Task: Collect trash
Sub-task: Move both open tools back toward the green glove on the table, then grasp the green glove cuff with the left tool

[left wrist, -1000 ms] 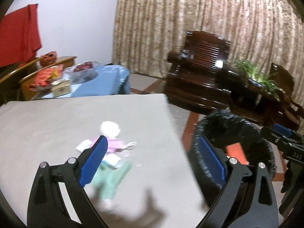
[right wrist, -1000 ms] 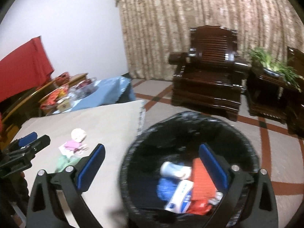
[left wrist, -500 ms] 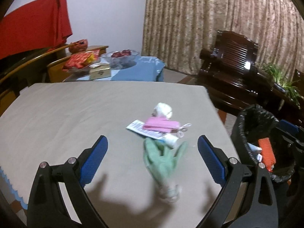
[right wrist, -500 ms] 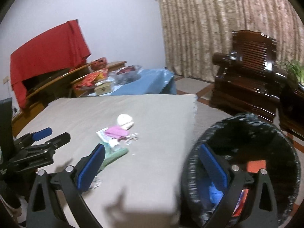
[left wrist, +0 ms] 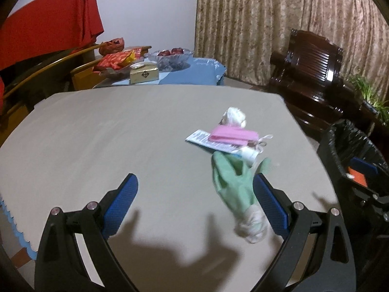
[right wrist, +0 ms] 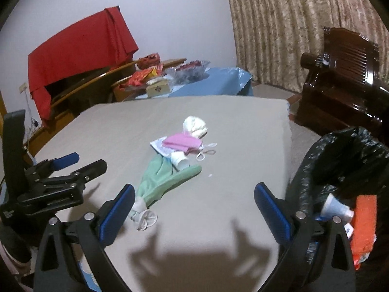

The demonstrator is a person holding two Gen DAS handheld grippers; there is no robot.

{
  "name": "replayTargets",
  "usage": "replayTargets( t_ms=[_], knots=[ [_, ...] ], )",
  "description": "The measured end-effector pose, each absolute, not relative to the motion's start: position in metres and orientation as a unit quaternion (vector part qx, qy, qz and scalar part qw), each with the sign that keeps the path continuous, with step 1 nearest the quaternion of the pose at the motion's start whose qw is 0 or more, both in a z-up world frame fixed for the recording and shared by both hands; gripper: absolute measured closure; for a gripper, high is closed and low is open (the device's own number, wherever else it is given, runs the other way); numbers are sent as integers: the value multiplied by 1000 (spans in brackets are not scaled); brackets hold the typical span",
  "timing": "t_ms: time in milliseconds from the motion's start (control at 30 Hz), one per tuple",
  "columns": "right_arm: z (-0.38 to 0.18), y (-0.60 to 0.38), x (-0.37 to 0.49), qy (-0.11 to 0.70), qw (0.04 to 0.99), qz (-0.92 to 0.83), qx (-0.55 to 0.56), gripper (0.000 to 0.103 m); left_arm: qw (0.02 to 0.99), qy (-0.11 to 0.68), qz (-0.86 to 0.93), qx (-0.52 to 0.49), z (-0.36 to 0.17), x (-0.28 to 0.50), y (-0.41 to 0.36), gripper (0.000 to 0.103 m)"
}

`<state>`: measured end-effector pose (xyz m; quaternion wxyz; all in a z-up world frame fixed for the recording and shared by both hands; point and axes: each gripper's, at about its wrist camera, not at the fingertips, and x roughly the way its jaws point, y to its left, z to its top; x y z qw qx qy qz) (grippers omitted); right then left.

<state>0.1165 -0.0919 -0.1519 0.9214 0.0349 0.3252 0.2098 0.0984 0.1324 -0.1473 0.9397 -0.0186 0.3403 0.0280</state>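
A small pile of trash lies on the grey table [left wrist: 121, 133]: a green rubber glove [left wrist: 233, 185] [right wrist: 160, 180], a pink packet [left wrist: 233, 135] [right wrist: 182, 143] on a white leaflet [left wrist: 201, 140], a crumpled white tissue [left wrist: 234, 116] [right wrist: 195, 125] and a small white cup [right wrist: 180, 160]. My left gripper [left wrist: 195, 202] is open, above the table just short of the glove, which lies by its right finger. My right gripper [right wrist: 194, 206] is open and empty, low over the table right of the glove. The left gripper also shows in the right wrist view [right wrist: 80, 163].
A bin with a black liner [right wrist: 340, 170] [left wrist: 352, 150] stands off the table's right edge, holding an orange packet [right wrist: 363, 221] and a white bottle [right wrist: 338, 206]. Behind are a blue-covered side table [left wrist: 189, 73] with boxes and bowls, a dark wooden armchair [left wrist: 313, 70] and curtains.
Both grippers swung left, away from the bin and toward the table. The trash pile now sits centred ahead of them and closer. Both stayed open.
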Motion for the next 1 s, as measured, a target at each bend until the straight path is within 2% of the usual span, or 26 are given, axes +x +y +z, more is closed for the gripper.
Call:
replayTargets(
  t_ms=[400,833,933,1000],
  knots=[
    [-164,-61,133,338,919,202,13,8,931,359,39,-46,-165,97,163,10],
    [-163,-94,157,334,929,158,31,10,926,375,-16,-39,-181,118,116,11],
    [-164,-98,160,335,928,158,35,10,920,389,-24,-36,-193,126,107,19],
    [-166,-98,160,337,928,158,35,10,916,399,-28,-38,-200,130,104,21]
  ],
)
